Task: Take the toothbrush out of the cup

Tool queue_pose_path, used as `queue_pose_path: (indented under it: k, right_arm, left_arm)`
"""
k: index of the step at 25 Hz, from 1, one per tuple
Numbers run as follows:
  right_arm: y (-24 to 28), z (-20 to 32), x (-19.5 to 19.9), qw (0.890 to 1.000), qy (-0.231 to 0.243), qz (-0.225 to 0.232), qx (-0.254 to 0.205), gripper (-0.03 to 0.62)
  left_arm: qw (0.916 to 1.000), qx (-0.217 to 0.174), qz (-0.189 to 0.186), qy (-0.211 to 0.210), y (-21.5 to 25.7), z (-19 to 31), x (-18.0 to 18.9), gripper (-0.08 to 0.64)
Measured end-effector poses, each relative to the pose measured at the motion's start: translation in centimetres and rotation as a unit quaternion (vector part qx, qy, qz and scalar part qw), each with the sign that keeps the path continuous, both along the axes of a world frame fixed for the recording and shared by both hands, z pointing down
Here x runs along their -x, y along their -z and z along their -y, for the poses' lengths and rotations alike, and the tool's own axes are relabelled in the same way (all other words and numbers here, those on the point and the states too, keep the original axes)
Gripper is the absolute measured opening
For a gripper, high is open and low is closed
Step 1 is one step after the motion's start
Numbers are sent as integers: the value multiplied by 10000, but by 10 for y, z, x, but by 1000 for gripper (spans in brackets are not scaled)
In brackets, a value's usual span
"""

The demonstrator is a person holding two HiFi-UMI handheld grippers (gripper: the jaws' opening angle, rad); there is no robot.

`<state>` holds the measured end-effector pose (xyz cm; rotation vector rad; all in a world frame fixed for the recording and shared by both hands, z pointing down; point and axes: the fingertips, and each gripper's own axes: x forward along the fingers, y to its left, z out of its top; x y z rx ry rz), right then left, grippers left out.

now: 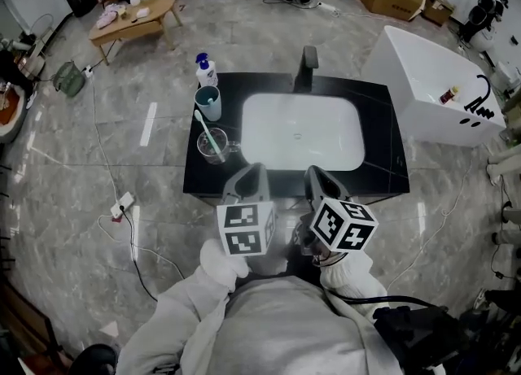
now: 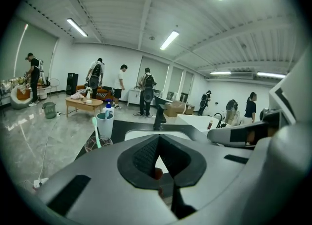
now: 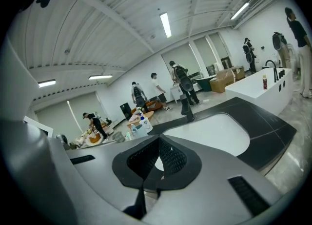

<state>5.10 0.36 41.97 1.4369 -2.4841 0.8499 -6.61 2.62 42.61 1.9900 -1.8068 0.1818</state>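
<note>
Here, left gripper point(image 1: 249, 172) and right gripper point(image 1: 318, 175) side by side — jaws together, empty.

In the head view, the left tool point(image 1: 253, 168) and the right tool point(image 1: 316, 172) hide the near edge of the surface point(image 1: 383, 162). In the left gripper view, only the bottle point(image 2: 108, 106) top clears the blue cup point(image 2: 104, 124), and the tool's body covers the glass cup point(image 2: 92, 143) bottom. In the right gripper view, the toothbrush point(image 3: 127, 134) is a tiny sliver.
</note>
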Motion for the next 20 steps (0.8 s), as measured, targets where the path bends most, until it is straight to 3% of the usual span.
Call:
queue_pose_path:
  k: [9, 20]
  right_arm:
    - [3, 68, -20, 9968, 788, 126, 92, 23]
    - [-15, 120, -10, 9855, 1674, 120, 264, 23]
  left_arm:
    - [9984, 37, 181, 534, 8, 55, -33, 0]
    - [9873, 284, 404, 1512, -2, 82, -21, 0]
